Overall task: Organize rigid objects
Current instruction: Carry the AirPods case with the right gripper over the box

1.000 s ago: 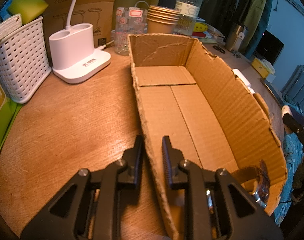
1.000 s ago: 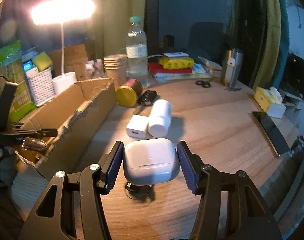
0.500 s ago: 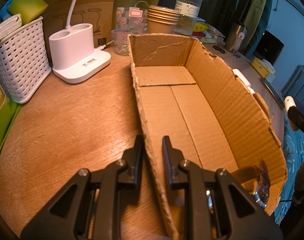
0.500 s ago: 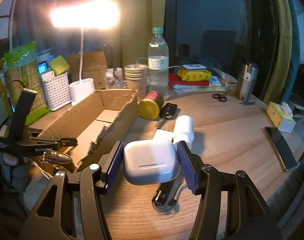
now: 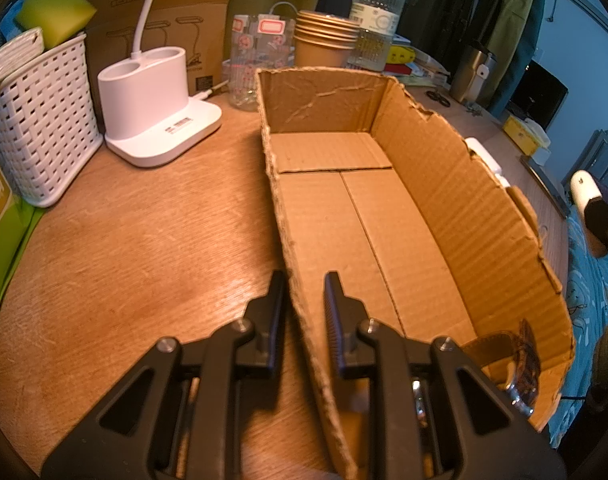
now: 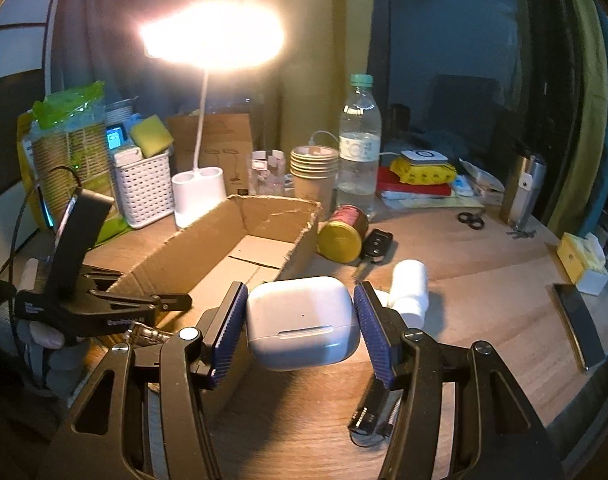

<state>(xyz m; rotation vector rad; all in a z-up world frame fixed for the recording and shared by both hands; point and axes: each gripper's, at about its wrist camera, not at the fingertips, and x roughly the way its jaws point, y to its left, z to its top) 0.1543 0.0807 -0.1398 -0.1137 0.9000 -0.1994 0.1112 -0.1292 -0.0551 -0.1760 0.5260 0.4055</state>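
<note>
My right gripper (image 6: 302, 320) is shut on a white earbud case (image 6: 302, 320), its blue pads pressing both sides. The case hangs above the table, at the near right wall of the open cardboard box (image 6: 208, 248). My left gripper (image 5: 304, 308) is shut on the box's near left wall (image 5: 300, 320), one finger inside and one outside. The box floor (image 5: 364, 220) is bare except for a wristwatch (image 5: 520, 364) in the near right corner. The case (image 5: 584, 192) also shows at the right edge of the left wrist view.
Right of the box lie a gold tin (image 6: 342, 236), a car key (image 6: 376, 246), a white bottle (image 6: 410, 288) and a small black plug (image 6: 368, 420). A phone (image 6: 578, 328) lies at the right edge. Lamp base (image 5: 156, 108), white basket (image 5: 40, 132) and paper cups (image 5: 324, 40) stand behind.
My right gripper has risen and moved left with the earbud case, from over the small black plug to beside the box's right wall. The left gripper has kept still on the box wall.
</note>
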